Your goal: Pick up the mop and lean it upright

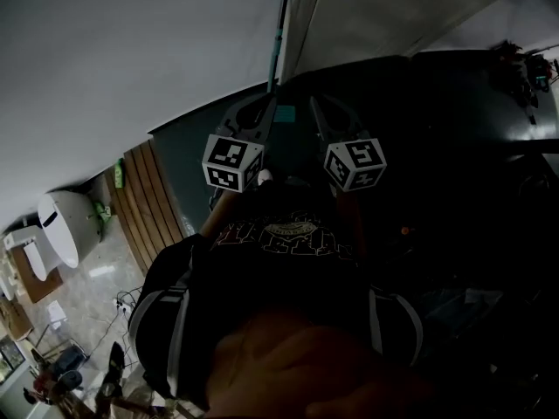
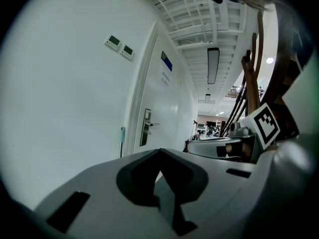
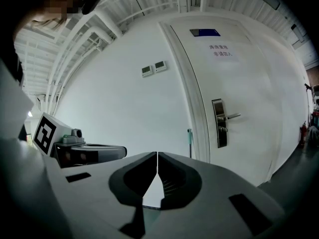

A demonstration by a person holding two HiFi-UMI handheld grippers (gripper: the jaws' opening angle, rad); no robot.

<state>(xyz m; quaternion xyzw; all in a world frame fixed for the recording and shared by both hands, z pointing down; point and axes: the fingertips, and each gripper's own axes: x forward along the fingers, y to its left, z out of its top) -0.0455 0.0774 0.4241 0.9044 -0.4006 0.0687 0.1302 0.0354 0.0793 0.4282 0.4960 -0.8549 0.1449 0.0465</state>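
Left hand-held gripper (image 2: 159,152), right hand-held gripper (image 3: 157,154) closed, empty — mop (image 3: 189,142) upright beside door (image 3: 239,73).

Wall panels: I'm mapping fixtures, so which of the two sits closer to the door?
The right-hand panel in the right gripper view, next to the door frame; the other panel sits farther along the bare wall.

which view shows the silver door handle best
The right gripper view: the silver lever door handle faces the camera, plate and lever clear. The left gripper view shows it smaller, slanted; the head view doesn't show it.
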